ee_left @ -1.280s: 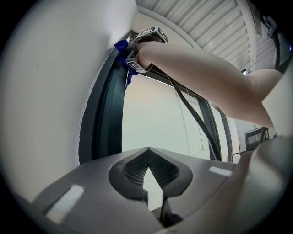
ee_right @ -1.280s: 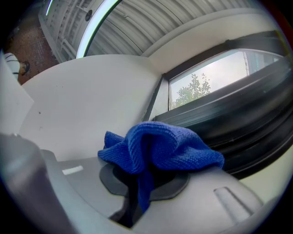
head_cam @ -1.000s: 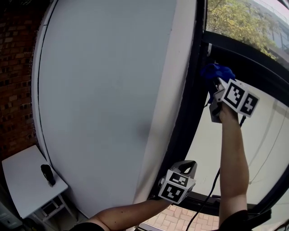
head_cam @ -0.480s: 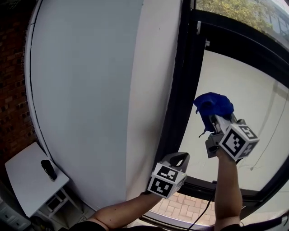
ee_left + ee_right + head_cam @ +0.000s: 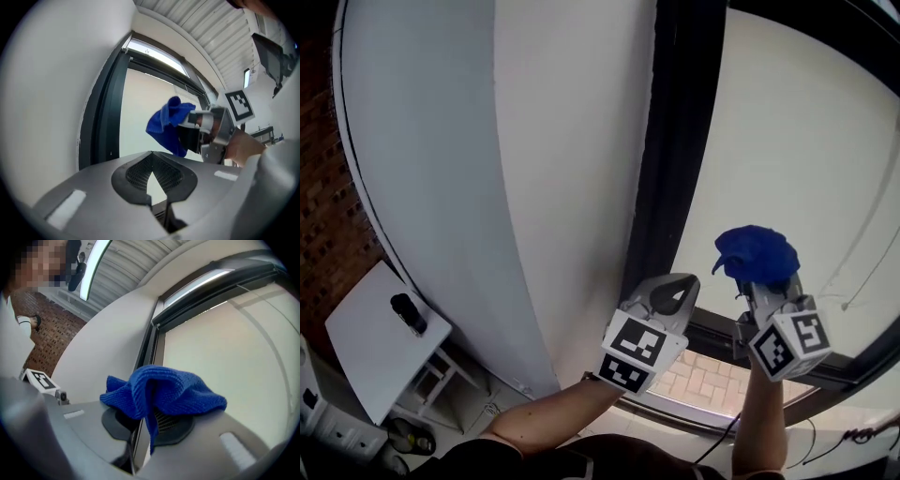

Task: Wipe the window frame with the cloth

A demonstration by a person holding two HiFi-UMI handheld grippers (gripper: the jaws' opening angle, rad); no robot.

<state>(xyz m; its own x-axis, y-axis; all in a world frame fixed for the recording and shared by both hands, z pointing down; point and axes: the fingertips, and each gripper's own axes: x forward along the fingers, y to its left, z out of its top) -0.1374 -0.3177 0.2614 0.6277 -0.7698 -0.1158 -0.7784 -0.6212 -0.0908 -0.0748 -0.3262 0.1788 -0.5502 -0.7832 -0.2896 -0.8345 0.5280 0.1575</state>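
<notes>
Over the last second our right tool (image 5: 766,284) has come down from the upper right of the head view, by the top of the frame (image 5: 675,141), to the lower right, just above the bottom rail. We judge one downward pass is about done, with the bottom rail still to wipe.

The right tool's jaws are clamped on the cloth (image 5: 757,251), which bunches over their tips. The cloth sits right of the frame's upright bar, in front of the glass; we cannot tell whether it touches anything.

Our left tool (image 5: 672,291) hangs at lower centre against the upright bar, its jaws together and holding nothing.
</notes>
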